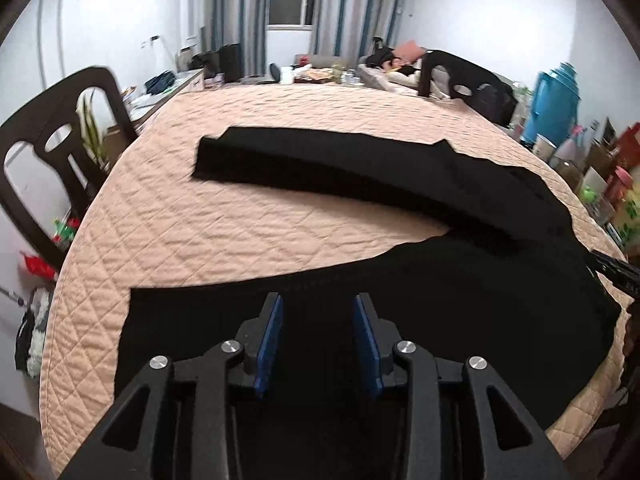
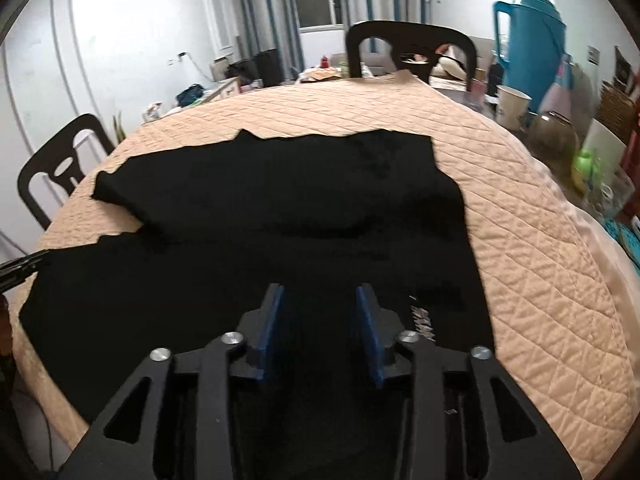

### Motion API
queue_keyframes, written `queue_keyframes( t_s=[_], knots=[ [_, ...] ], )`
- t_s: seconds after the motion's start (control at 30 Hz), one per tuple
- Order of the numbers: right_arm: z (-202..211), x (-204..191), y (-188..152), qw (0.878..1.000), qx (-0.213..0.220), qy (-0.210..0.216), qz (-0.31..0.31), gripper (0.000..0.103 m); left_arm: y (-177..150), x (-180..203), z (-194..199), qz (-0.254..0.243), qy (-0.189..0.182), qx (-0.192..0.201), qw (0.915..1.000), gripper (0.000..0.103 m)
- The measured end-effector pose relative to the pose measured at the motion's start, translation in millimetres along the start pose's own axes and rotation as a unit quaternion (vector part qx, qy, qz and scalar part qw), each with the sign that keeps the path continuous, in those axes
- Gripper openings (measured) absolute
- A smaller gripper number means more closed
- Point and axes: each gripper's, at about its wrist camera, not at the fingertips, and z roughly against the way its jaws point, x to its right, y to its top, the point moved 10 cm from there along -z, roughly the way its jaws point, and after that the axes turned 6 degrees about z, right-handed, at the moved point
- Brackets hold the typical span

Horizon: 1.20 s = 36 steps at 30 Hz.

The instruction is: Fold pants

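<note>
Black pants lie spread on a peach quilted table cover. One leg stretches across the far side, and the other leg lies near me under the left gripper. Its blue pads stand apart over the dark cloth, with nothing visibly pinched. In the right wrist view the pants fill the middle, with the waist end toward the right. The right gripper hovers over the near part, open, pads apart. A small pale tag shows beside its right finger. Black cloth under both gaps hides fine detail.
Dark chairs stand at the table's left and far side. A blue thermos, a paper cup, a jar and bottles crowd the right edge. Bare quilt lies right of the pants and between the legs.
</note>
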Motion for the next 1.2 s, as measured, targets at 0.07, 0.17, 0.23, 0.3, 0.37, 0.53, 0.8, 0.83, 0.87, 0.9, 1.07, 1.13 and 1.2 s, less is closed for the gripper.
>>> queue_keyframes(
  t_s=[0.07,0.17,0.23,0.3,0.37,0.53,0.8,0.83,0.87,0.9,1.07,1.13,1.2],
  knots=[
    [-3.5,-8.6,6.9,1.000,0.000,0.008,0.008,0.040,5.2,8.0,-1.3,-0.010,-0.004,-0.001,0.9999,0.044],
    [-8.1,-19.1,13.3,1.000,-0.004,0.020,0.020,0.040,16.2,16.1,-5.6,-0.015,-0.011,-0.003,0.9998,0.045],
    [-14.1,-27.0,19.9,0.999,-0.009,0.032,0.028,0.040,24.3,19.5,-10.2,-0.016,-0.016,-0.006,0.9997,0.045],
    [-20.9,-33.1,27.7,0.999,-0.015,0.035,0.038,0.040,35.5,22.7,-17.7,-0.019,-0.018,-0.009,0.9996,0.045],
    [-27.8,-37.8,35.3,0.998,-0.019,0.039,0.050,0.040,47.3,26.0,-26.5,-0.027,-0.020,-0.010,0.9994,0.050],
    [-54.4,-35.5,63.5,0.996,-0.035,0.052,0.056,0.040,80.5,31.5,-57.2,-0.033,-0.023,-0.026,0.9989,0.052],
    [-116.8,-4.7,108.3,0.994,-0.082,0.027,0.064,0.041,141.9,32.4,-135.7,-0.046,0.012,-0.047,0.9978,0.059],
    [-124.5,-1.4,112.3,0.994,-0.087,0.021,0.065,0.041,147.0,32.0,-145.3,-0.047,0.017,-0.048,0.9976,0.059],
    [-133.5,3.2,117.2,0.994,-0.093,0.018,0.061,0.041,151.3,31.6,-154.9,-0.044,0.020,-0.051,0.9975,0.059],
    [-138.6,6.6,120.3,0.994,-0.096,0.017,0.057,0.041,154.7,31.3,-163.0,-0.039,0.018,-0.056,0.9975,0.059],
    [-164.1,16.5,135.1,0.993,-0.106,0.030,0.032,0.041,164.3,32.4,-192.2,-0.033,0.012,-0.068,0.9971,0.059],
    [-171.9,16.9,136.4,0.993,-0.112,0.033,0.030,0.041,163.6,32.4,-199.0,-0.030,0.011,-0.077,0.9965,0.060],
    [-180.0,15.0,134.1,0.991,-0.123,0.030,0.038,0.042,163.0,33.1,-203.5,-0.042,0.017,-0.073,0.9963,0.067]
  ],
)
